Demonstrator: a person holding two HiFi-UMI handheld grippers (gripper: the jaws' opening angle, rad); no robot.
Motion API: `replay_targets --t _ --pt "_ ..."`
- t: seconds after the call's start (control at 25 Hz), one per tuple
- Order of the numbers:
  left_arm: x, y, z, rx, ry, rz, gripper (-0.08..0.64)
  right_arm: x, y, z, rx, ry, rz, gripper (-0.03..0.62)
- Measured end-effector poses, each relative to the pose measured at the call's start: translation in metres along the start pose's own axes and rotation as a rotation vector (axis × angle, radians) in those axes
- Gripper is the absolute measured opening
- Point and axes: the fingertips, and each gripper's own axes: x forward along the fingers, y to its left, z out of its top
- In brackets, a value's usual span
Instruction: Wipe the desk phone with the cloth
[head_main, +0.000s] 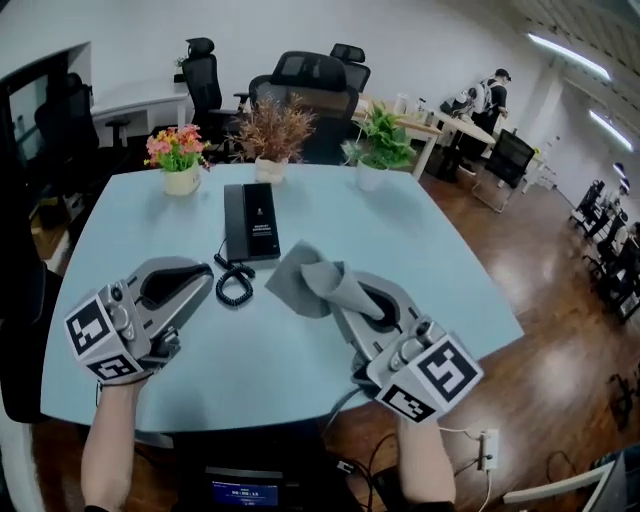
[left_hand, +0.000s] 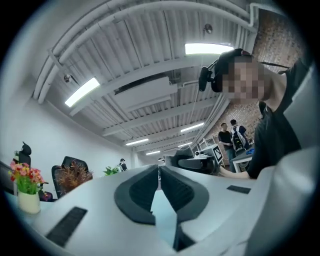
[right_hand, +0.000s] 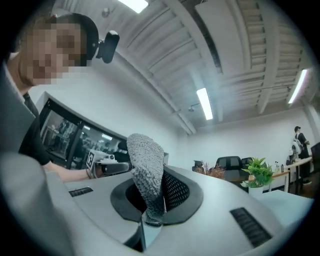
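The black desk phone (head_main: 250, 222) lies flat at the middle of the light blue table (head_main: 430, 260), and its coiled cord (head_main: 234, 285) trails toward me. A grey cloth (head_main: 305, 280) droops onto the table just right of the cord, pinched at one edge by my right gripper (head_main: 345, 298). In the right gripper view the cloth (right_hand: 146, 167) stands up from between the closed jaws. My left gripper (head_main: 203, 278) rests left of the cord with its jaws together and nothing in them. The left gripper (left_hand: 159, 172) points upward at the ceiling.
Three potted plants line the table's far edge: pink and orange flowers (head_main: 178, 155), a dried brown plant (head_main: 272, 135) and a green plant (head_main: 378, 145). Black office chairs (head_main: 310, 85) stand behind them. The table's near edge runs just under both grippers.
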Motion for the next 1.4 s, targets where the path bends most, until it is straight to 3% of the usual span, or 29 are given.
replay_targets --t 0.16,0.28,0.4,0.52,0.84,1.04,1.2,1.4 --pt "-0.006 -0.059 0.043 0.019 -0.083 -0.011 0.009 -0.051 0.02 0.036 0.098 -0.162 -0.006 0.0" --pt "-0.022 -0.105 0.059 -0.014 -0.134 0.042 0.009 -0.086 0.037 0.054 0.129 -0.203 0.013 0.0" --pt "-0.037 -0.145 0.066 -0.08 -0.109 0.114 0.009 -0.117 0.062 0.079 0.115 -0.225 0.02 0.0" --pt "-0.049 -0.183 0.08 -0.072 -0.09 0.13 0.009 -0.141 0.09 0.098 0.13 -0.265 0.039 0.0" --pt "-0.056 -0.287 0.112 0.024 -0.02 0.09 0.009 -0.208 0.174 0.116 0.117 -0.226 0.066 0.0" --pt "-0.079 -0.392 0.136 0.025 -0.001 0.055 0.009 -0.275 0.258 0.157 0.08 -0.242 0.062 0.0" --pt "-0.082 -0.406 0.136 0.073 -0.001 0.006 0.009 -0.266 0.284 0.163 0.036 -0.283 0.089 0.0" --pt "-0.121 -0.436 0.161 0.083 -0.022 0.057 0.009 -0.271 0.338 0.17 0.029 -0.27 0.15 0.0"
